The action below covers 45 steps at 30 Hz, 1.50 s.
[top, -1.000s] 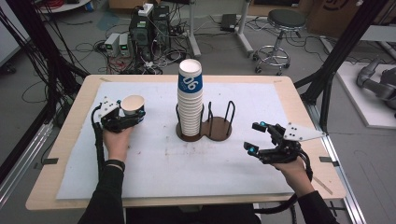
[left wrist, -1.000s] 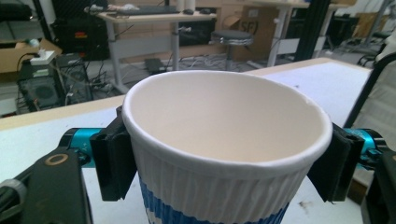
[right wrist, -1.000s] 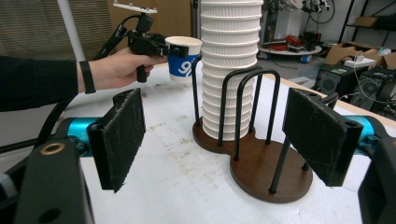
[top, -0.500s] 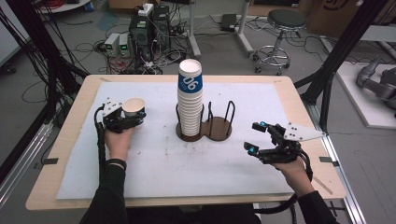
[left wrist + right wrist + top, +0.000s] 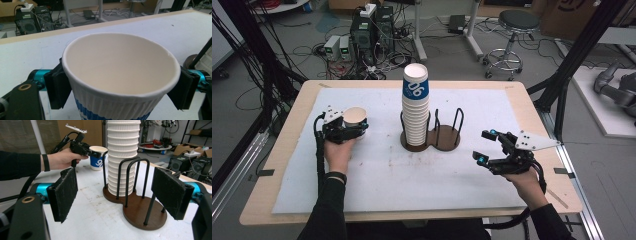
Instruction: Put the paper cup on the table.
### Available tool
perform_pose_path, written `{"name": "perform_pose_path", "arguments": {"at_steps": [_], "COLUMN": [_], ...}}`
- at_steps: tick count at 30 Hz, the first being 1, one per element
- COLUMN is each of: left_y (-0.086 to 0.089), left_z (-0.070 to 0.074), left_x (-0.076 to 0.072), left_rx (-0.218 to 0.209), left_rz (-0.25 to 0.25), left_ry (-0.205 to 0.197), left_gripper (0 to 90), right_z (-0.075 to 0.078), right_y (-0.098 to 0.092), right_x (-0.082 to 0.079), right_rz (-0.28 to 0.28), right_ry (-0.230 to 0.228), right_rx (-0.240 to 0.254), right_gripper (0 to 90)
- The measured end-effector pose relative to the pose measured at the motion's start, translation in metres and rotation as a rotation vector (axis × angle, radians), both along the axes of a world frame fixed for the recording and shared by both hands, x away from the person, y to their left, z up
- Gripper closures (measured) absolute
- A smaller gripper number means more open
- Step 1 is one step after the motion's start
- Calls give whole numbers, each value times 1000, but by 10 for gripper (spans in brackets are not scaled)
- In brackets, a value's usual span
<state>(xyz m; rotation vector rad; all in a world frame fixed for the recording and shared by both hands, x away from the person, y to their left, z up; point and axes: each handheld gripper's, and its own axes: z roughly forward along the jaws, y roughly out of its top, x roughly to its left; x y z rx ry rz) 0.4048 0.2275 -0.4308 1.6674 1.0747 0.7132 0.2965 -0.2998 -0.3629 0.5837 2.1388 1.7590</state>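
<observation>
Paper cup (image 5: pixel 355 117), white with a blue band, stands upright at the left of the white mat (image 5: pixel 377 185) between the black jaws of the left gripper (image 5: pixel 346 126); the jaws have just been opening, and in the left gripper view they sit at the cup's sides with no clear squeeze on its wall. At centre, a tall stack of cups (image 5: pixel 415 110) fills the left ring of a dark wooden holder (image 5: pixel 447 140) with wire loops, its right ring bare; at right, the right gripper (image 5: pixel 486 146) hovers over the mat, jaws apart with nothing between them, aimed toward the holder.
</observation>
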Motion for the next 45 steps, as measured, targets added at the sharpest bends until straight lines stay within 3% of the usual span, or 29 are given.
{"name": "perform_pose_path", "arguments": {"at_steps": [4, 7, 18, 24, 26, 35, 38, 45], "left_y": [-2, -3, 1, 0, -1, 8, 12, 8], "left_z": [0, -3, -7, -5, -4, 9, 14, 32], "left_x": [-2, -6, -10, -11, -12, -29, -37, -59], "left_rx": [13, 7, -10, 8, 34, 51, 32, 14], "left_rz": [-10, 3, 4, 10, 30, 69, 72, -2], "left_ry": [22, 1, -3, 3, 11, 24, 15, -24], "left_gripper": [178, 180, 168, 80, 76, 69, 69, 69], "right_z": [1, 1, 2, 2, 2, 2, 2, -2], "right_y": [2, 2, 4, 4, 4, 3, 2, 0], "right_x": [0, 1, 1, 2, 2, 2, 2, 4], "right_rz": [4, 3, 5, 9, 11, 14, 10, -3], "right_ry": [-6, -4, -13, -8, -10, -9, -2, 9], "right_rx": [-1, -1, 1, 1, 1, 5, 5, 1], "right_gripper": [216, 216, 216, 216, 216, 216, 216, 216]}}
